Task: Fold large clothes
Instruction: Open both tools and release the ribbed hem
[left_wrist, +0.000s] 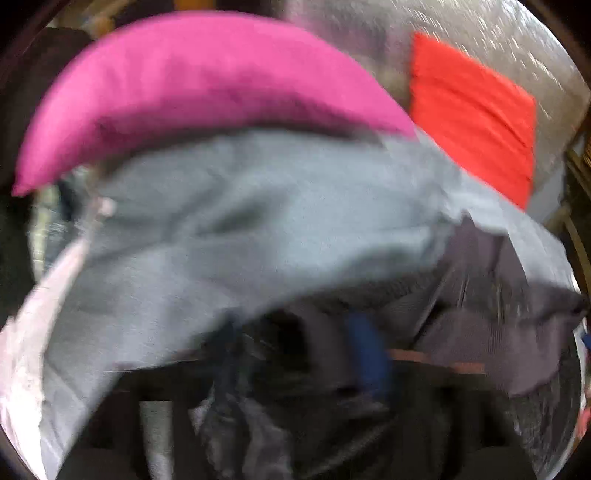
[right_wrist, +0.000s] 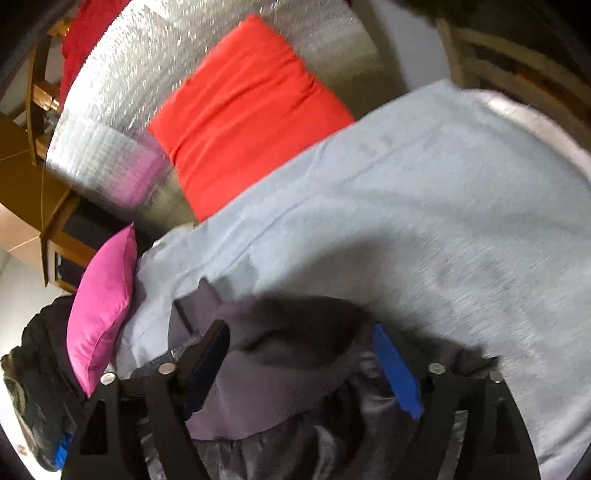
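A large light grey garment lies spread over the silver padded surface. It also fills the middle of the blurred left wrist view. A dark purple-grey ribbed garment with shiny dark lining lies between the fingers of my right gripper, whose jaws stand wide apart around the cloth without pinching it. In the left wrist view the same dark cloth bunches low over my left gripper. One blue pad shows there. Blur and cloth hide how that gripper stands.
A magenta cushion lies beyond the grey garment, also at the left of the right wrist view. A folded red cloth lies on the silver surface. Wooden furniture stands at the left. A dark bag sits at the lower left.
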